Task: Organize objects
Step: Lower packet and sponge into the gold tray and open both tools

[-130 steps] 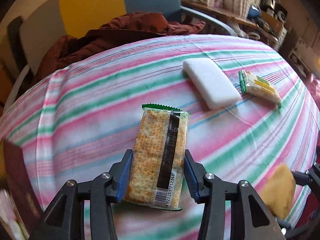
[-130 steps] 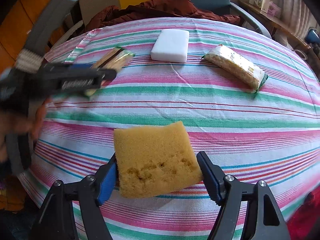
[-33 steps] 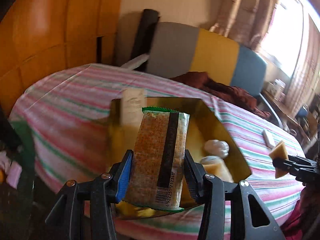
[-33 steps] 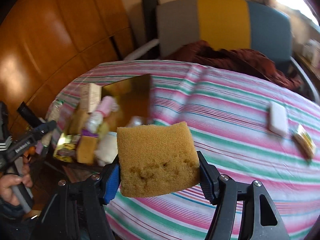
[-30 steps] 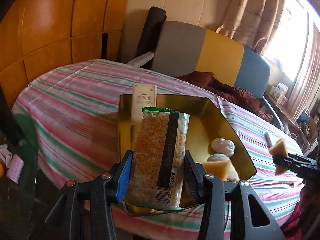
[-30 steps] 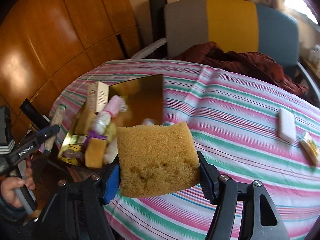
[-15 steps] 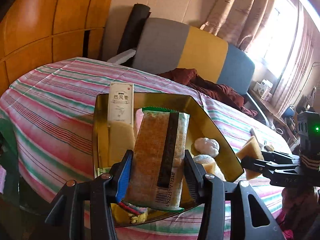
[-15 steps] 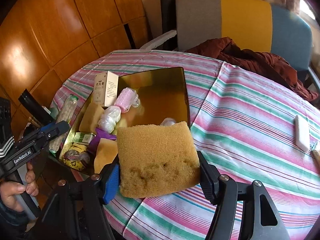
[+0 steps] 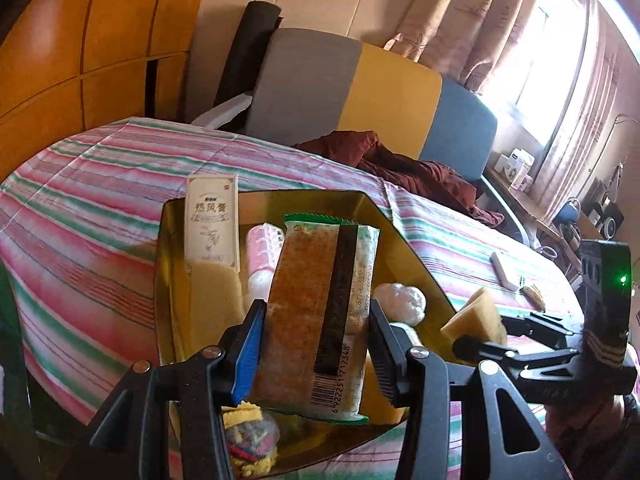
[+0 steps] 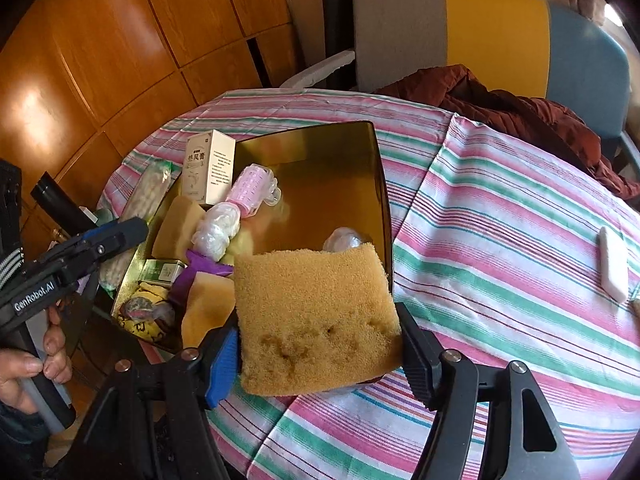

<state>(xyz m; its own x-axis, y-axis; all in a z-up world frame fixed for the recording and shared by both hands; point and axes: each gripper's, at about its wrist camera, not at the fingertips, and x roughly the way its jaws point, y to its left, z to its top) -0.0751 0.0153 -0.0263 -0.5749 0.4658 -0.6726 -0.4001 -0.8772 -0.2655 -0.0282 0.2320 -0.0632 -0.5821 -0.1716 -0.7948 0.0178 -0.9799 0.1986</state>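
While both grippers hover over the gold tin [image 10: 352,152] at the edge of the striped tabletop [image 10: 500,220], the risk lies in how each item lets go. The right gripper [image 10: 320,352] has its jaws around the yellow sponge [image 10: 316,320], and they have just been opening; the sponge sits between them over the tin's near corner, partly over the cloth. If it springs free now, it could land on the rim and tip out onto the tabletop rather than inside. Whether the pads press it at this instant I cannot tell for certain, though a small gap seems to show on the right side.

The left gripper [image 9: 316,344] has its jaws clamped on the cracker packet [image 9: 320,320], held upright above the tin's crowded end. Dropped from here, the packet could wedge against the white carton [image 9: 212,220] or the pink bottle [image 9: 260,248], or slide off the heap already inside.

Much is hidden: the sponge covers the tin's near wall in the right view, and the packet blocks the tin's middle in the left view. The white block [image 10: 614,264] far across the tabletop sits at the distorted edge, and the object just beside it is cut off.
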